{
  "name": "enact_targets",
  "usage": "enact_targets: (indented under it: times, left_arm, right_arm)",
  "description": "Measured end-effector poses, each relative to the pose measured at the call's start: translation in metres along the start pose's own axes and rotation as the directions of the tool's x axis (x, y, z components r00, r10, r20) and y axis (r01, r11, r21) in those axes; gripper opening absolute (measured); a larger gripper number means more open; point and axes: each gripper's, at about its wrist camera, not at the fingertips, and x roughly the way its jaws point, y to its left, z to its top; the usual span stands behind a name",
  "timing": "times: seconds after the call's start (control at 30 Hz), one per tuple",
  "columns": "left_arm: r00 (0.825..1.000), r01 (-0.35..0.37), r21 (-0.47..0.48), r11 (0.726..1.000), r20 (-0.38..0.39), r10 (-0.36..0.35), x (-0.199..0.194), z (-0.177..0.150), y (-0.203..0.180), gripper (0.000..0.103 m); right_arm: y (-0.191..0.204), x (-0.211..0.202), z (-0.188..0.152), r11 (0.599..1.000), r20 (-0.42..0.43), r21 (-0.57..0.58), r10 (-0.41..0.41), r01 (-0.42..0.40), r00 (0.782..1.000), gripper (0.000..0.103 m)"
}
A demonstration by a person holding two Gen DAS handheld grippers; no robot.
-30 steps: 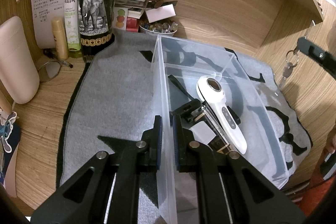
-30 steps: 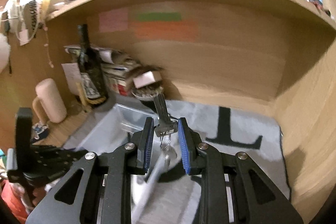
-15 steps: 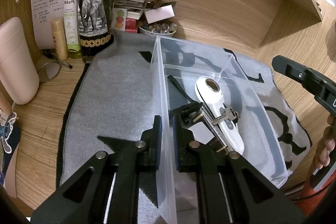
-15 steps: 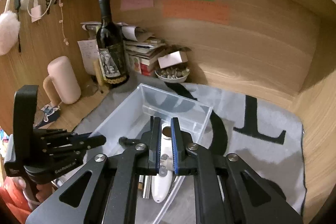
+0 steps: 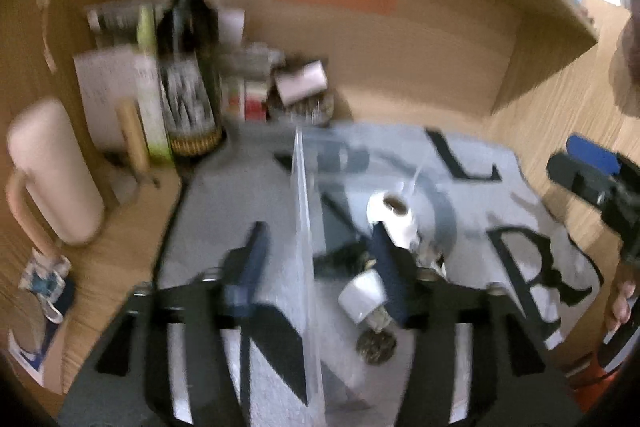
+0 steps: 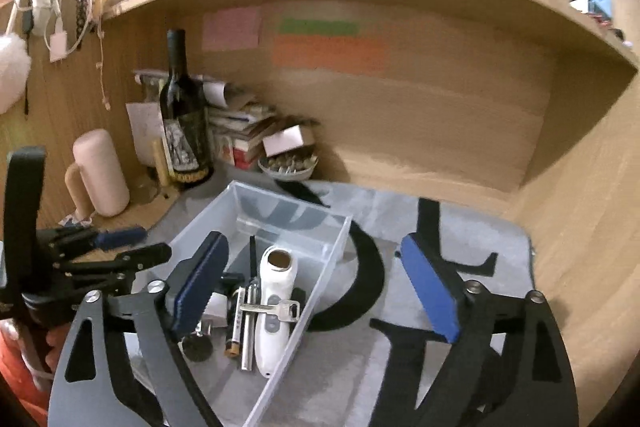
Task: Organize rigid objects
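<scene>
In right wrist view only, key [image 6: 285, 309] atop white device [image 6: 274, 301].

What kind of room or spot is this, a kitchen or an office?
Most likely a home desk nook: wooden desk under a shelf, sticky notes on the back panel, a wine bottle beside stacked books.

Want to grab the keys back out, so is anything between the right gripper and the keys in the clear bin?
Nothing visible blocks them from above. The keys lie on top of the white handheld device inside the open-topped clear bin. The right gripper is wide open above it.
</scene>
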Motion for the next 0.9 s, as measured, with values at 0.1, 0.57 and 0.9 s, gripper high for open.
enact_targets:
  times: [0.1, 0.57, 0.9]
  left_arm:
    - [0.994, -0.015, 0.029, 0.999, 0.112, 0.012, -0.025, 0.008, -0.012, 0.086]
    - [0.948, -0.009, 0.060, 0.998, 0.317, -0.011, -0.097, 0.009, -0.051, 0.103]
    - [0.933, -0.021, 0.065, 0.998, 0.359, -0.004, -0.120, -0.003, -0.068, 0.103]
  right_arm:
    - [-0.006, -0.013, -0.002, 1.000, 0.037, 0.020, -0.015, 0.014, 0.999, 0.101]
    - [-0.023, -0.075, -0.020, 0.996, 0.150, 0.079, -0.050, 0.039, 0.987, 0.103]
    - [-0.021, -0.101, -0.026, 0.997, 0.201, 0.069, -0.043, 0.029, 0.979, 0.103]
